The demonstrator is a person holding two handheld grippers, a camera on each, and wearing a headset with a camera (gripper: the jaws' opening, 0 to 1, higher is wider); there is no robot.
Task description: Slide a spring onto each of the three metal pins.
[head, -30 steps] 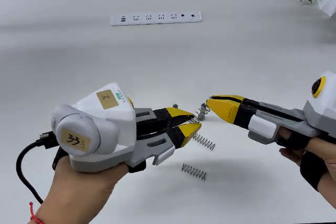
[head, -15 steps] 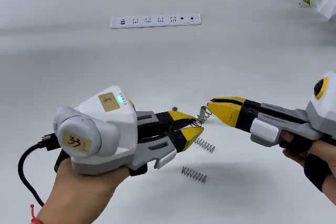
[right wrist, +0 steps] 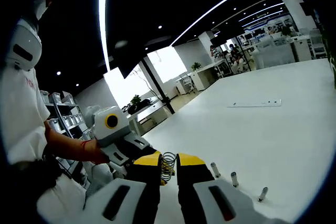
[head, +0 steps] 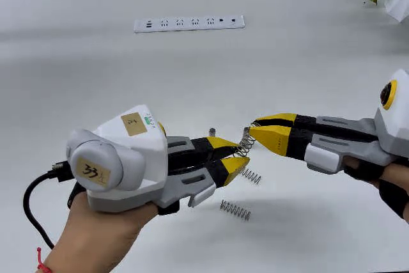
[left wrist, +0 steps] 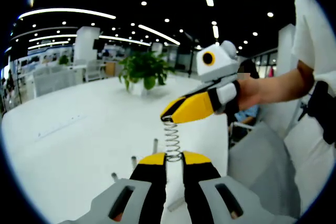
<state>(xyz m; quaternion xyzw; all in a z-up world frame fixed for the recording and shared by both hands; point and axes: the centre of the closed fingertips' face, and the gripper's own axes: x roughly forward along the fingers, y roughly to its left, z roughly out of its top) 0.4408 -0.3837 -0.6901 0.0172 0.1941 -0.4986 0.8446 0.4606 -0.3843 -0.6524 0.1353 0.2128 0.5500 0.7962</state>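
Presently the spring point(left wrist: 171, 139) is off the table and spans the gap between the two tools. The left gripper point(left wrist: 173, 157) has its jaws closed narrowly on the spring's lower end, and in the left gripper view the coil rises straight from between the yellow tips. The right gripper point(head: 252, 132) meets the other end. In the right gripper view the coil sits between its nearly closed jaws, so it appears pinched there as well.

The three metal pins point(right wrist: 234, 178) stand upright in a row on the white table point(head: 96, 81), all bare, near the grippers. Two loose springs point(head: 235, 210) lie flat on the table just below the left gripper's tips. A power strip point(head: 189, 23) lies well apart at the far side.

Judged stage: the held spring is being passed or re-gripped, and threading has not begun.

Risks noted:
- With both tools on one coil, any pull apart or twist could stretch or kink it.
- If one tool lets go while the other has only a shallow bite on a single turn, the coil may flick free and roll away.
- A jaw left across the spring's open end would block the pin from entering.
- A coil tilted off the pin's axis would catch on the pin top. Whether the pins are fixed cannot be told, so a push could topple one.
- Lowering the left gripper could scatter the loose springs.
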